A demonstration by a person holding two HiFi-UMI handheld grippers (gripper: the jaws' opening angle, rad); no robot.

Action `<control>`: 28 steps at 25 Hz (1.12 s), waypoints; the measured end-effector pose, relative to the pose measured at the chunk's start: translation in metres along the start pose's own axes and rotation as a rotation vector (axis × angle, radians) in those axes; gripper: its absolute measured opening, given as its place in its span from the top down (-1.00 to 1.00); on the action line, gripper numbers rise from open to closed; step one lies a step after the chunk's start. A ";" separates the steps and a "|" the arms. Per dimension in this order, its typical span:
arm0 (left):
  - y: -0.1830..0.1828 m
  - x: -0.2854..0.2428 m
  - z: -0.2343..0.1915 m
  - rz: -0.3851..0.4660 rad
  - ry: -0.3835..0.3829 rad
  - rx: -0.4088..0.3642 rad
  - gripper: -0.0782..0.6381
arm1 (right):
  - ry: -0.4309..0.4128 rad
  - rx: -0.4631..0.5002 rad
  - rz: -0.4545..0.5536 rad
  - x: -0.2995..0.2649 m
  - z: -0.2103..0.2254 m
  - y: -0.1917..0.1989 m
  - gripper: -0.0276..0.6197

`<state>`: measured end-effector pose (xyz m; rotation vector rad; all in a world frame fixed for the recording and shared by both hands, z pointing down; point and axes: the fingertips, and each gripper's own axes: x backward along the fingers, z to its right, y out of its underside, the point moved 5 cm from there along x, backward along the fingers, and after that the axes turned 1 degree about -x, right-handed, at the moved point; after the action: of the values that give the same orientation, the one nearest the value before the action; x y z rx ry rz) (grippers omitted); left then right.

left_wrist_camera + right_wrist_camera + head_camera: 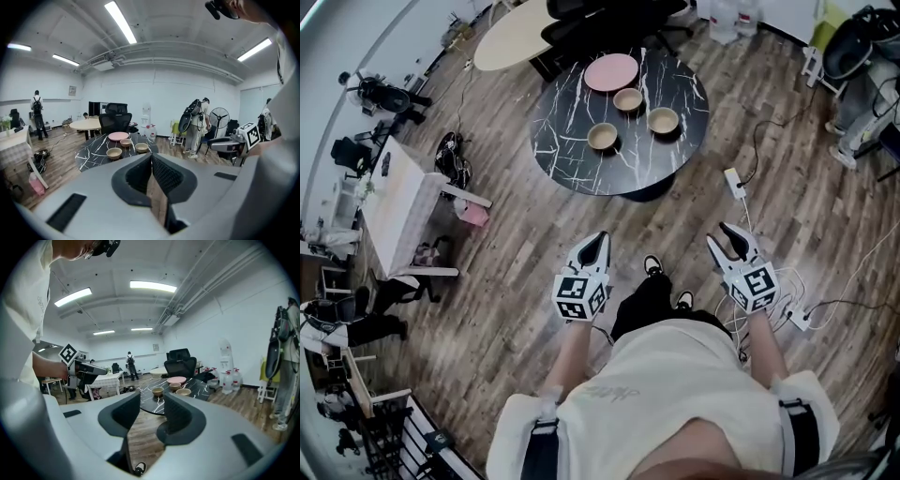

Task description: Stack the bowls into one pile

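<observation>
Three bowls (pixel 603 137) sit apart on the round worktop (pixel 572 164), next to a pink plate (pixel 611 72). Well short of the worktop, the left claw (pixel 600 239) is pressed together and empty. The right claw (pixel 724 236) is spread apart and empty.

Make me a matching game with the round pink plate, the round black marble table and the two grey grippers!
Things:
1. round pink plate
2. round black marble table
3. left gripper
4. right gripper

Places or states:
A. jaws apart, nothing between them
B. carries the three tan bowls
C. jaws together, nothing between them
D. lies on the far side of the tabletop

Pairs: 1-D, 2-B, 3-C, 4-A
</observation>
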<state>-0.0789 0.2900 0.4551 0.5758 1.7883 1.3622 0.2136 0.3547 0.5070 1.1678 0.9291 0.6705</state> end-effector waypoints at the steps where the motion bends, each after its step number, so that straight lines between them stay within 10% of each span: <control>1: 0.001 -0.007 -0.002 -0.006 0.013 -0.001 0.72 | 0.009 -0.004 -0.005 -0.002 0.002 0.000 0.44; 28: -0.063 -0.154 -0.153 0.060 0.035 0.035 0.72 | 0.047 0.063 -0.063 -0.197 0.061 -0.089 0.45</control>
<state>-0.1066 0.0657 0.4607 0.6323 1.8394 1.3914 0.1711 0.1360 0.4788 1.1780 1.0287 0.6242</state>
